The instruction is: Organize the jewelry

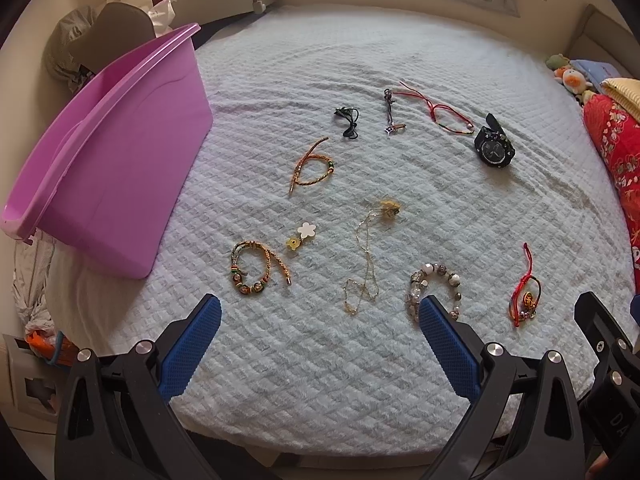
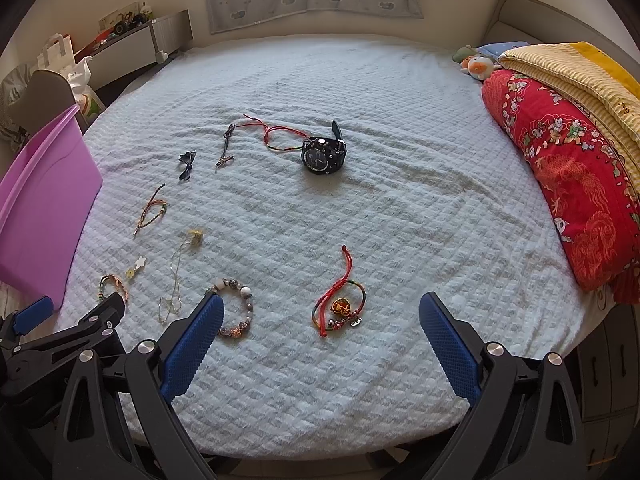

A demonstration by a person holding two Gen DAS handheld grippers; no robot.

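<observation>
On white bedspread (image 1: 320, 360), scattered jewelry, pink bin (image 1: 120, 168)

We find the beaded bracelet (image 1: 436, 286) partly hidden behind the left gripper's right finger (image 1: 444, 344). The purple bin (image 2: 44, 200) is cut off at the frame edge, left of the right gripper (image 2: 320, 332). The small charms (image 1: 301, 236) ahead are too small to identify.
</observation>
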